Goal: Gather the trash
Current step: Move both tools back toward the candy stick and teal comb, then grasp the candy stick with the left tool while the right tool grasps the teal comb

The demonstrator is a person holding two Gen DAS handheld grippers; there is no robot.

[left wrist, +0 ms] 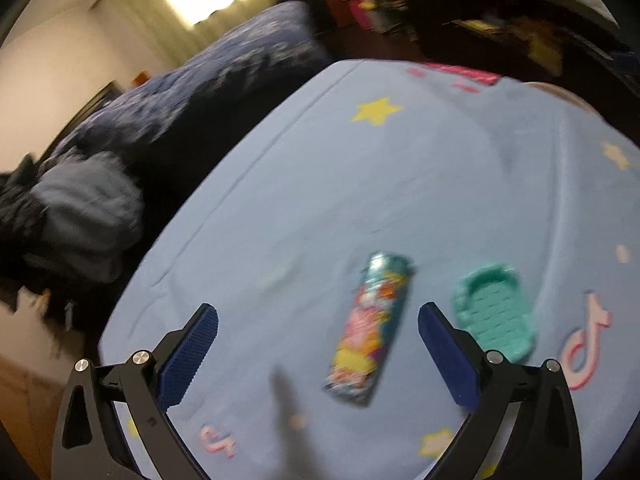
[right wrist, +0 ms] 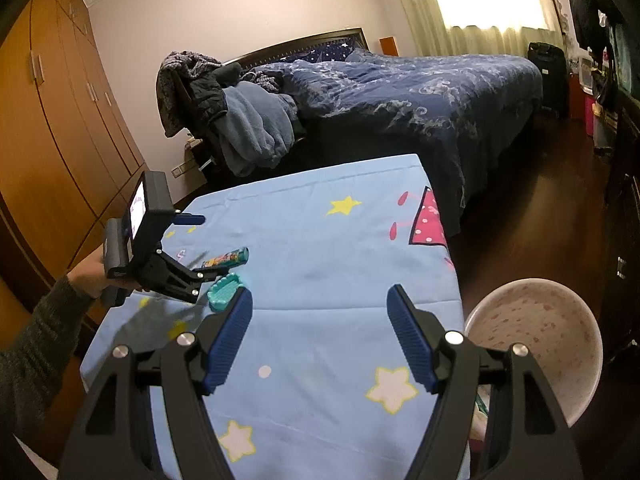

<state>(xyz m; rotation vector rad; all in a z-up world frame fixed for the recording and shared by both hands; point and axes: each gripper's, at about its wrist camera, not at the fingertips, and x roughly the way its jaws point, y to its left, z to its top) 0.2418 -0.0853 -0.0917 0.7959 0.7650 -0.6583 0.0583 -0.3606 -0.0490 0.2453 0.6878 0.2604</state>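
The left gripper point(left wrist: 318, 332) hovers with its blue-padded fingers point(left wrist: 188, 356) spread wide and empty above the light-blue star-printed cloth covering the counter point(left wrist: 360, 184). A colourful cylindrical snack tube point(left wrist: 370, 328) lies flat between them, nearer the right-hand finger, touching neither. A teal ribbed plastic tray point(left wrist: 494, 312) sits just beyond that finger. The right gripper point(right wrist: 320, 328) is also wide open, holding nothing.

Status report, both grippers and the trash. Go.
Left hand-held gripper open above the can, nothing held. Right hand-held gripper open, empty. Can lying on the blue sheet, teal tray close beside it.
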